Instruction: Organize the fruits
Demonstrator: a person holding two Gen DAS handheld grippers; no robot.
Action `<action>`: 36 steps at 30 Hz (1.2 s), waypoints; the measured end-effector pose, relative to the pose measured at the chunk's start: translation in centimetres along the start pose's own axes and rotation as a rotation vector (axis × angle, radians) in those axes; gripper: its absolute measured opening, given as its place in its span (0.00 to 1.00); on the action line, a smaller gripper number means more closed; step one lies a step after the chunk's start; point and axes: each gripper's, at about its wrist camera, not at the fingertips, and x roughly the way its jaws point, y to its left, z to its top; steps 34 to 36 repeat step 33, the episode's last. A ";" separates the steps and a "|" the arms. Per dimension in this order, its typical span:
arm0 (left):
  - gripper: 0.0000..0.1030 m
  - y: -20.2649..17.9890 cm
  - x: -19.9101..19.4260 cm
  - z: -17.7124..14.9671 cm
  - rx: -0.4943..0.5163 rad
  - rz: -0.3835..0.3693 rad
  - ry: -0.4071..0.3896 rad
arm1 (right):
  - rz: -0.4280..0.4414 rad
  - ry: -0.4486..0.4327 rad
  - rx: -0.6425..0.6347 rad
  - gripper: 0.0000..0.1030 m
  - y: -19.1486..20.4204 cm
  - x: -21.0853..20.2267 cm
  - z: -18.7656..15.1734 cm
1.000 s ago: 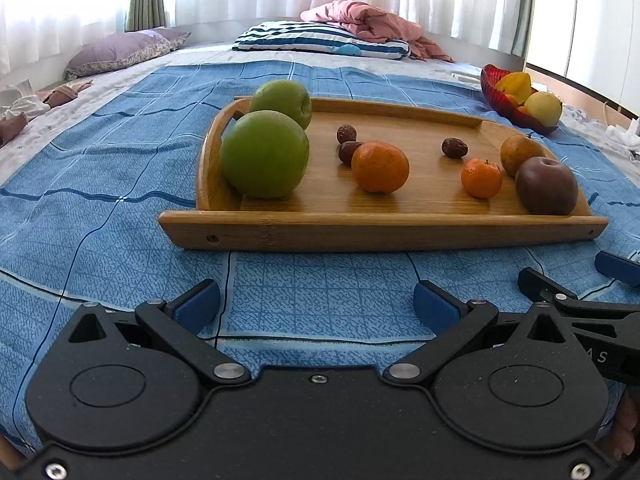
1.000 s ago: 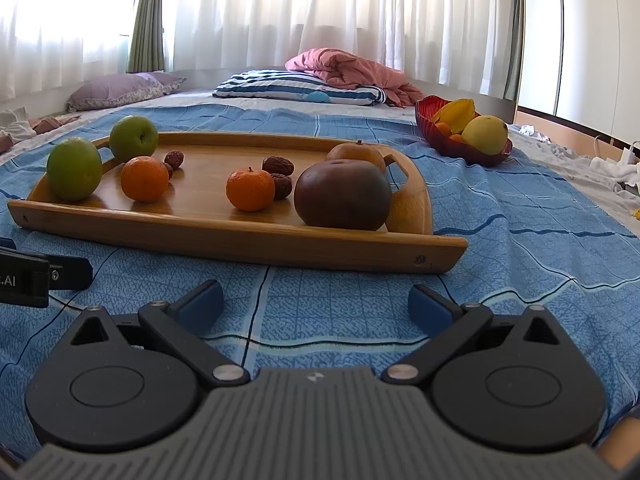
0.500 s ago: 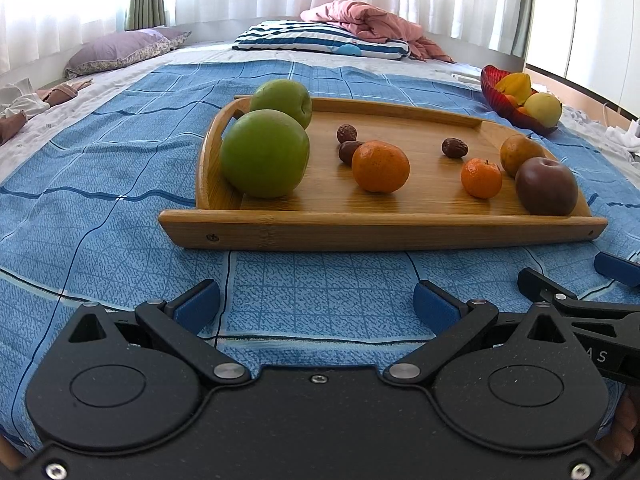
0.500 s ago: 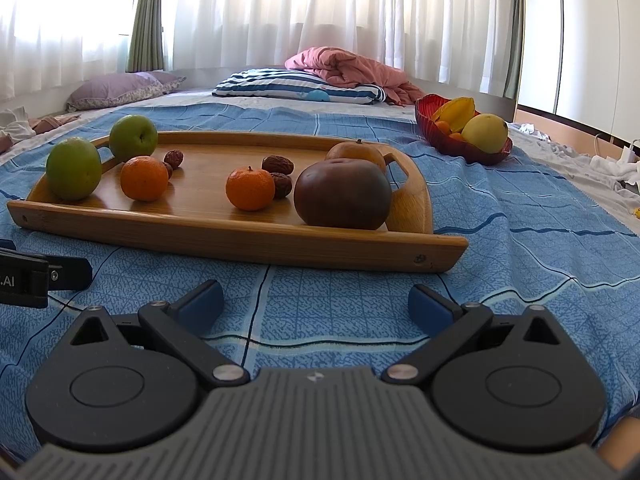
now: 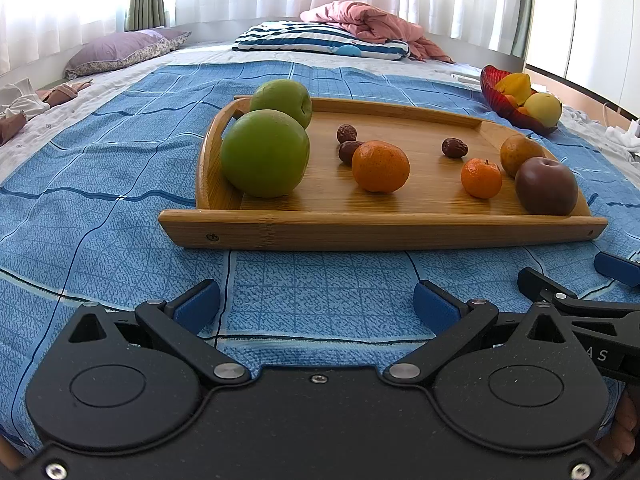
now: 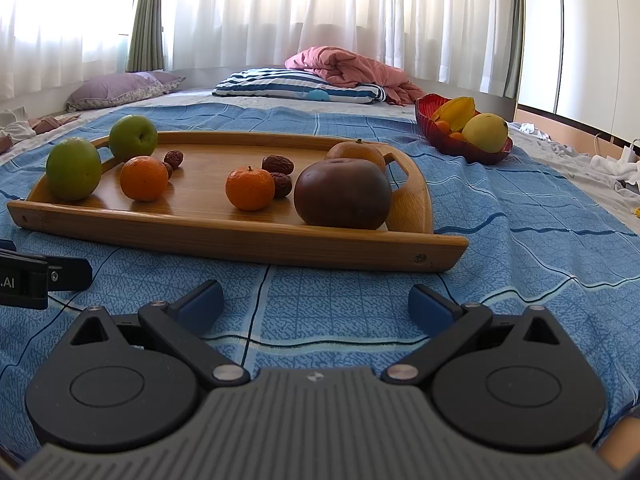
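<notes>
A wooden tray (image 5: 380, 232) (image 6: 224, 236) lies on the blue bedspread. On it sit two green apples (image 5: 265, 153) (image 6: 73, 169), two oranges (image 5: 380, 166) (image 6: 250, 188), a dark brown fruit (image 5: 546, 186) (image 6: 342, 194), a tan pear (image 5: 520, 154) and several dried dates (image 5: 454, 147). A red bowl (image 6: 460, 142) (image 5: 500, 100) at the far right holds yellow fruit. My left gripper (image 5: 316, 306) stands open just short of the tray's front edge, with nothing between its fingers. Beside it, my right gripper (image 6: 314, 300) is open too, facing the tray's right half.
Pillows (image 5: 320, 40) (image 5: 120, 50) and a pink quilt (image 6: 348, 66) lie at the head of the bed under white curtains. Crumpled clothes (image 5: 24, 104) rest at the left edge. Bare bedspread (image 6: 520, 248) stretches between the tray and the red bowl.
</notes>
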 end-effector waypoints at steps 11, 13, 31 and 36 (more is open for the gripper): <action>1.00 0.0 0.0 0.0 0.002 -0.001 0.000 | 0.000 0.000 0.001 1.00 0.0 0.0 0.0; 1.00 0.0 0.0 0.0 0.003 -0.001 0.000 | 0.000 0.000 0.000 1.00 0.0 0.0 0.0; 1.00 0.0 -0.1 0.0 0.001 -0.003 -0.001 | 0.000 0.000 0.000 1.00 0.0 0.0 0.0; 1.00 -0.2 -0.2 0.1 0.009 -0.003 -0.002 | 0.000 0.000 0.001 1.00 0.0 0.0 0.0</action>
